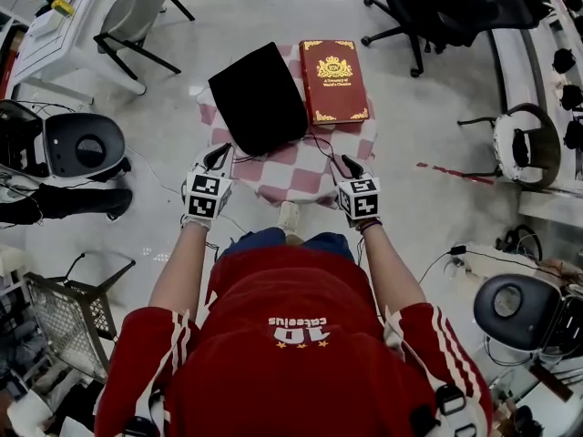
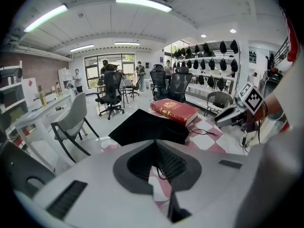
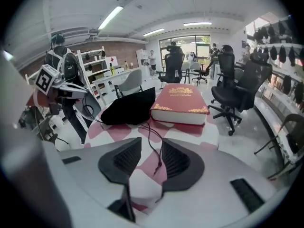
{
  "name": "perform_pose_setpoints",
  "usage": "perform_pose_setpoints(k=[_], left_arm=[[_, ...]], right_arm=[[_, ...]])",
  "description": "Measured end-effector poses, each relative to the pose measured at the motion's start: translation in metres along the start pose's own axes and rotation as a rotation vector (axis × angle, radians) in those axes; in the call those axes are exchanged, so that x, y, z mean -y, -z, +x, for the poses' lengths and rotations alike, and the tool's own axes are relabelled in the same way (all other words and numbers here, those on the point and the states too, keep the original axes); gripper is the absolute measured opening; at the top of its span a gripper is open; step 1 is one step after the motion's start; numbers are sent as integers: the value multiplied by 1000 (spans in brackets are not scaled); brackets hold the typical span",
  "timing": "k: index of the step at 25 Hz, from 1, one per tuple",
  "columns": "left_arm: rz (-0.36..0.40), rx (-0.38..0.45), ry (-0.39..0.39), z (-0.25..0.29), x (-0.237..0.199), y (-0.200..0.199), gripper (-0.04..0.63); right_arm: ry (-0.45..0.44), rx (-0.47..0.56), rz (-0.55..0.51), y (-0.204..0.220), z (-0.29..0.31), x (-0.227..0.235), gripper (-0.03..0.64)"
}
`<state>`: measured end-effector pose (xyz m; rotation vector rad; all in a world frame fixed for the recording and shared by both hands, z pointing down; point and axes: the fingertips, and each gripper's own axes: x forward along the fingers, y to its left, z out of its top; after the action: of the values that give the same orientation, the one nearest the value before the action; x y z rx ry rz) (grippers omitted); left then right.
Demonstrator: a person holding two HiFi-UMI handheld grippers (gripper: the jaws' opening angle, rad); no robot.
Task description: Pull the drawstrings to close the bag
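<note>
A black drawstring bag (image 1: 260, 98) lies flat on a small table with a red-and-white checked cloth (image 1: 301, 176). Its mouth faces me. Thin black drawstrings (image 1: 321, 146) trail from the mouth toward both grippers. My left gripper (image 1: 217, 158) is at the bag's near left corner; in the left gripper view (image 2: 156, 150) its jaws are shut, with a thin cord (image 2: 159, 174) coming out between the pads. My right gripper (image 1: 351, 167) hovers low over the near right of the cloth. Its jaws (image 3: 151, 140) stand open, with the other drawstring's end (image 3: 159, 161) lying between them, untouched.
A thick red book (image 1: 333, 80) lies right of the bag, close beside it. A grey chair (image 1: 127, 16) stands at the far left and a black office chair (image 1: 437, 7) at the far right. A wire crate (image 1: 64, 321) sits on the floor at my left.
</note>
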<state>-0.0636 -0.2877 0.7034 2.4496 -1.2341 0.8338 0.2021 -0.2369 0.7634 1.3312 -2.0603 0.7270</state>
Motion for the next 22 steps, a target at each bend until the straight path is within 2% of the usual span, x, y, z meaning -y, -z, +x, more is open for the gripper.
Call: perform_pose_setpoints(k=[3, 11, 22], left_arm=[[-31, 12, -1, 0, -2, -2, 17], [-46, 2, 29, 2, 2, -5, 17], [-28, 2, 45, 6, 9, -5, 17]], right_arm=[[12, -27, 46, 18, 11, 8, 132], [76, -73, 92, 49, 35, 23, 132], [145, -105, 56, 52, 40, 22, 115]])
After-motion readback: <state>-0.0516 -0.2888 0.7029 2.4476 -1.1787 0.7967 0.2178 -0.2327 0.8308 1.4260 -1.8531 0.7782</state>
